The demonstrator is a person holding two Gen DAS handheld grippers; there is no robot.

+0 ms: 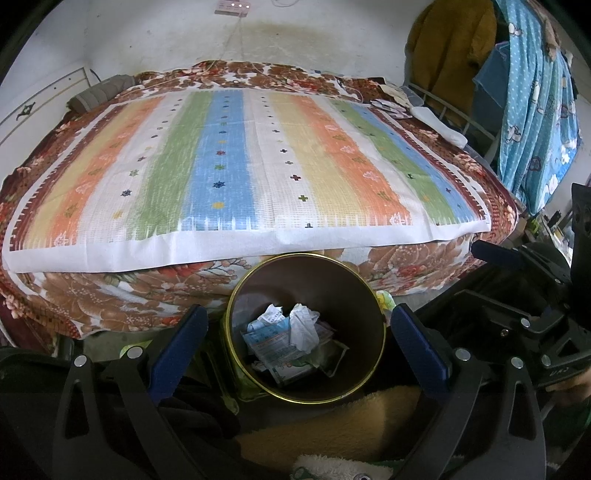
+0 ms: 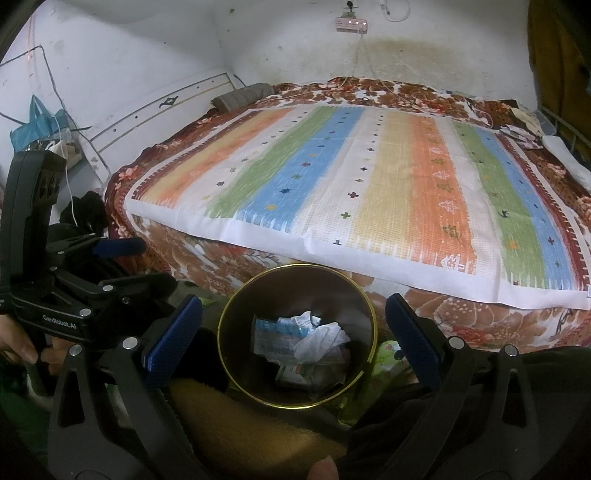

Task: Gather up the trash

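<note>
Bin (image 1: pixel 258 288) mouth open at lower centre of both views; trash (image 1: pixel 291 339) fills only the bottom, walls above it bare. Bed (image 1: pixel 110 295) edge w/ striped sheet (image 1: pixel 236 166) blocks the far side, just behind the rim. Sheet top free across mid frame. Left gripper (image 1: pixel 299 343) and right gripper (image 2: pixel 295 332): 2 fingers each spread wide, flanking the mouth. Tan fleece (image 1: pixel 332 424) crowds the near rim.

Bin (image 1: pixel 364 295) on the floor just before the bed's (image 1: pixel 55 295) near edge, crumpled paper (image 1: pixel 303 326) and flattened packets (image 1: pixel 273 338) inside. Striped cloth (image 1: pixel 236 166) spread on the bed, behind the bin. Left gripper (image 1: pixel 299 345) and right gripper (image 2: pixel 293 334) side by side over the bin — jaws spread wide. Power strip (image 2: pixel 351 24) on the wall behind the bed.
</note>
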